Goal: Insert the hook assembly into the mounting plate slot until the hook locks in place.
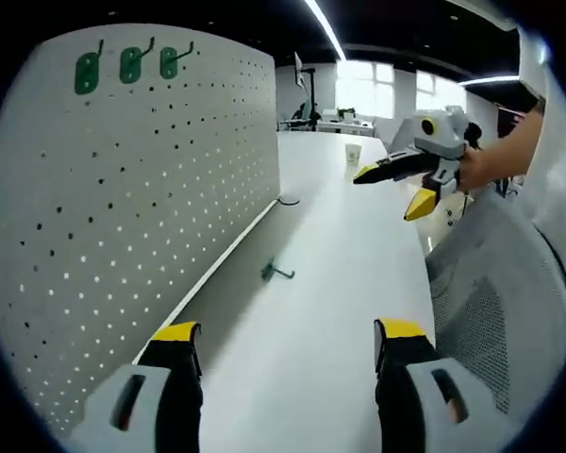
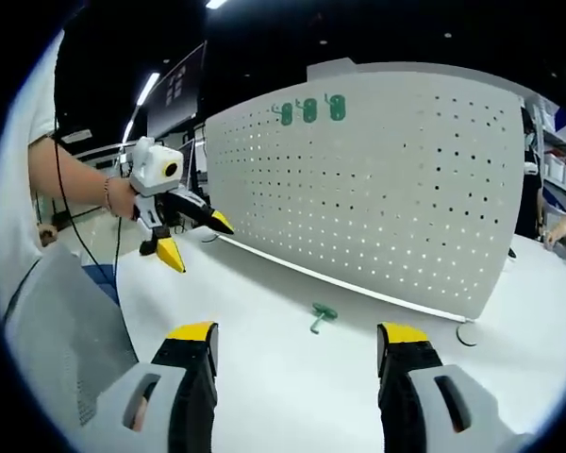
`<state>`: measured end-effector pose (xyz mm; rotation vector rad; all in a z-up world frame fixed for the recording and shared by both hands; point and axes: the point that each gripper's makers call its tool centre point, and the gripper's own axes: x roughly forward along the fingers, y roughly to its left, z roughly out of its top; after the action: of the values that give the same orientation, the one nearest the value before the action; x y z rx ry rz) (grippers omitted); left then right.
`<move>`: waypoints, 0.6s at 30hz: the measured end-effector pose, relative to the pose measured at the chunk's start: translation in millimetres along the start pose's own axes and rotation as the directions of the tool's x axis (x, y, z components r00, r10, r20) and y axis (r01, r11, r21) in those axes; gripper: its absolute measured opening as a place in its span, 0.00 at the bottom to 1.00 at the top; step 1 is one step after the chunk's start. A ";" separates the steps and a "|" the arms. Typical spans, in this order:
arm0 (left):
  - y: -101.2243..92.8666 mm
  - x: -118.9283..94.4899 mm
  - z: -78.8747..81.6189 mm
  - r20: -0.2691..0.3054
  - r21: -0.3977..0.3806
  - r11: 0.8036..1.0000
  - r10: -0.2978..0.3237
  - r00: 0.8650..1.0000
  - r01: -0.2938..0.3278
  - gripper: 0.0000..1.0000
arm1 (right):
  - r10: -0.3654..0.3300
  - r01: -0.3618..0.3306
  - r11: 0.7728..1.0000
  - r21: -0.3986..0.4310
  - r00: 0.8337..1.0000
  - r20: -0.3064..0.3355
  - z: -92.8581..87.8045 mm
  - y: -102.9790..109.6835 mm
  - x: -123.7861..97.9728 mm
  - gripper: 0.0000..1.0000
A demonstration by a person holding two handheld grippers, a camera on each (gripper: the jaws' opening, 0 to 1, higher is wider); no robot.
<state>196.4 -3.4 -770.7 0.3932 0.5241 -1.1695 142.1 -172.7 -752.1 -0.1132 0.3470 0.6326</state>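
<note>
A white pegboard mounting plate point(image 1: 141, 198) point(image 2: 387, 189) stands upright on the white table. Three green hooks point(image 1: 127, 64) point(image 2: 308, 110) hang near its top edge. A loose green hook assembly point(image 1: 274, 272) point(image 2: 322, 314) lies on the table in front of the board. My left gripper point(image 1: 283, 344) is open with nothing between its yellow-tipped jaws, short of the loose hook. My right gripper point(image 2: 297, 344) is also open and empty, with the hook just beyond its jaws. Each gripper appears in the other view, held up in a hand, open: the right point(image 1: 401, 184), the left point(image 2: 193, 238).
A grey mesh chair back point(image 1: 495, 302) point(image 2: 61, 330) stands at the table's near edge. A paper cup point(image 1: 353, 153) sits far down the table. A black ring point(image 1: 288, 200) lies by the board's foot. A round white disc point(image 2: 468, 332) rests near the board's end.
</note>
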 end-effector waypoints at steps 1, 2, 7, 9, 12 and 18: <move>0.3 2.8 0.9 -0.007 0.005 1.000 -0.009 1.000 0.009 0.77 | 0.000 0.000 1.000 -0.001 1.000 -0.005 -0.8 0.5 -0.1 0.66; 0.6 4.4 1.8 -0.010 0.010 1.000 -0.013 1.000 0.013 0.77 | -0.001 0.001 1.000 -0.001 1.000 -0.006 -1.2 0.9 -0.2 0.66; 5.7 16.3 7.8 -0.029 0.033 0.999 -0.031 0.999 0.032 0.77 | -0.005 0.005 1.000 0.001 1.000 -0.009 -1.8 2.4 -1.0 0.67; 7.3 20.6 8.9 -0.035 0.042 0.998 -0.037 0.999 0.039 0.77 | -0.006 0.006 1.000 0.000 1.000 -0.009 -2.1 2.4 -1.4 0.67; 10.8 28.5 6.6 -0.077 0.082 0.995 -0.047 0.996 0.053 0.77 | -0.008 0.008 1.000 0.000 1.000 -0.015 -2.5 1.8 -2.1 0.67; 18.2 45.0 9.7 -0.100 0.105 0.992 -0.062 0.993 0.072 0.77 | -0.017 0.017 1.000 0.002 1.000 -0.018 -0.8 -1.0 -3.7 0.67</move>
<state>228.5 -36.6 -788.4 0.5312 0.5627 -1.2515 139.7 -175.8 -751.5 -0.1193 0.3635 0.6146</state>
